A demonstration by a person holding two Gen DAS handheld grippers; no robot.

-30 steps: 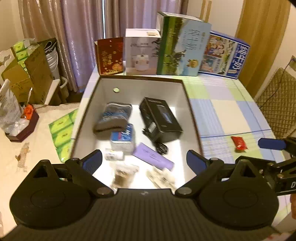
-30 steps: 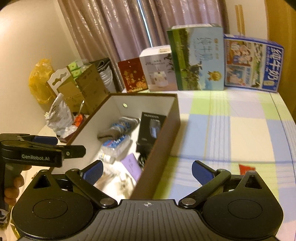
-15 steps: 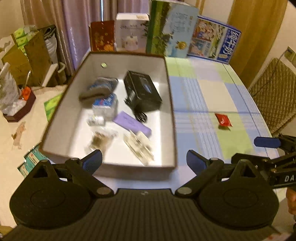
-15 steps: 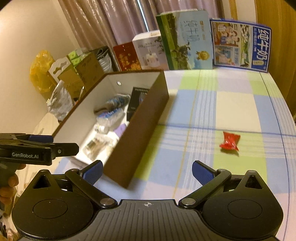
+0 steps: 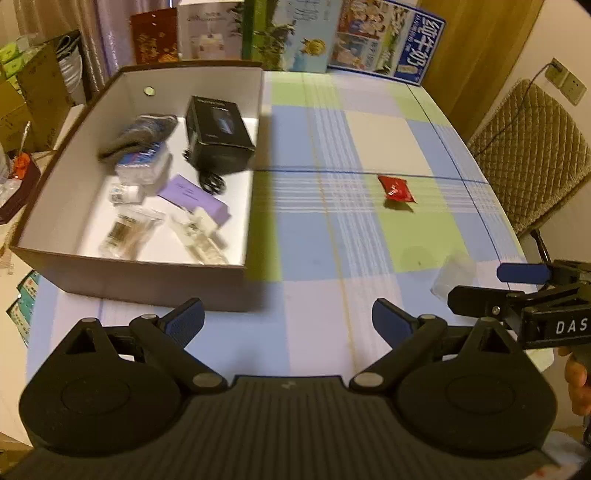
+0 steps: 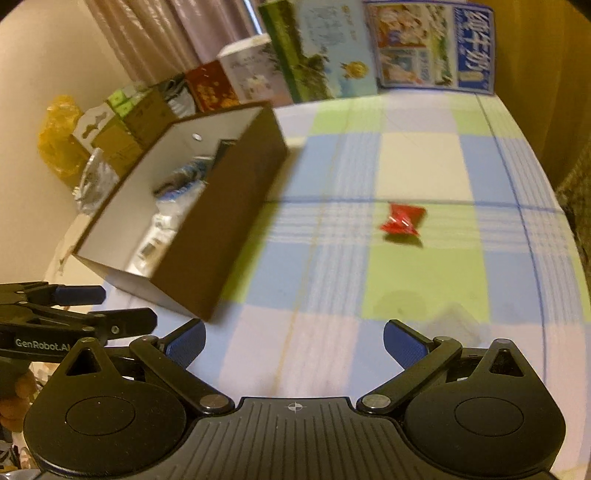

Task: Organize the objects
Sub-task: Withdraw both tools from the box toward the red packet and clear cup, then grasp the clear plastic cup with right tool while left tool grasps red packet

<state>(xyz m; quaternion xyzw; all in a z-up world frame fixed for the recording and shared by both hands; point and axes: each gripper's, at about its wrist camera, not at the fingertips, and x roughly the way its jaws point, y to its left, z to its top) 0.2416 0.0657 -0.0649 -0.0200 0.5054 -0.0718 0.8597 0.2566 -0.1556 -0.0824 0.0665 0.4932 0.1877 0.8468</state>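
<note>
A brown cardboard box (image 5: 147, 284) (image 6: 229, 206) with a white inside stands on the left of the checked tablecloth. Inside lie a black box (image 5: 218, 136), a purple card (image 5: 192, 197), a dark pouch (image 5: 140, 133) and several small packets. A red candy wrapper (image 5: 396, 189) (image 6: 402, 219) lies on the cloth to the right of the box. A small clear packet (image 5: 452, 275) (image 6: 456, 325) lies nearer, by the table's right edge. My left gripper (image 5: 288, 321) is open above the cloth near the box's front corner. My right gripper (image 6: 294, 341) is open too, nothing between its fingers.
Cartons and gift boxes (image 5: 295, 33) stand along the table's far edge. A quilted chair (image 5: 532, 147) is beyond the right edge. Cardboard boxes and bags (image 6: 103, 129) crowd the left side. The tablecloth (image 5: 369, 122) lies between box and right edge.
Both grippers have pulled back and swung right, away from above the box. The red wrapper and the clear packet have come into view. Both stay open.
</note>
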